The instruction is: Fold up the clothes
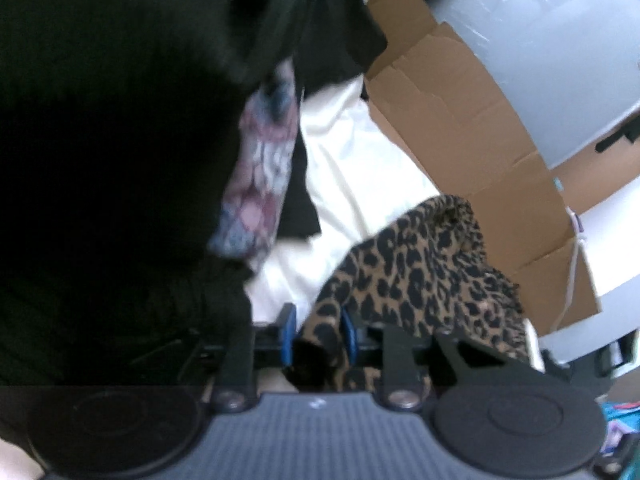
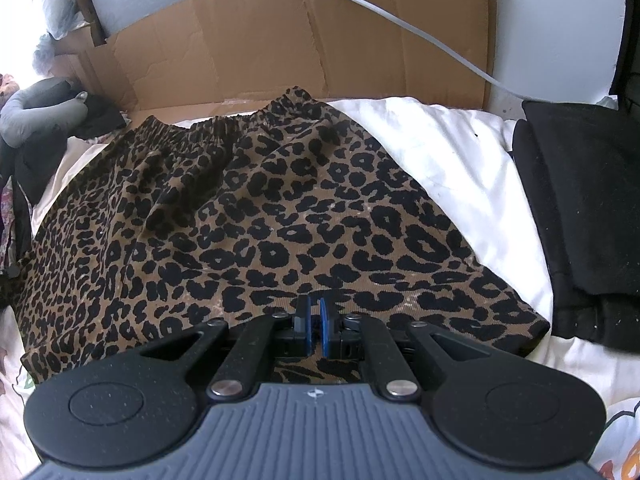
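Note:
A leopard-print skirt [image 2: 260,220] lies spread on white bedding [image 2: 440,152], its elastic waistband at the far side. My right gripper [image 2: 315,328] is shut at the near hem, which runs in between and under the blue pads. In the left wrist view a bunched part of the same skirt [image 1: 420,264] rises off the bedding [image 1: 352,168]. My left gripper [image 1: 318,332] has that fabric filling the gap between its blue pads, which press on it.
A flattened cardboard sheet [image 2: 280,40] leans behind the bed, with a grey cable [image 2: 400,28] across it. Folded black clothes [image 2: 580,200] lie on the right. Dark cloth [image 1: 100,160] and a pink-blue patterned fabric [image 1: 260,168] crowd the left wrist view.

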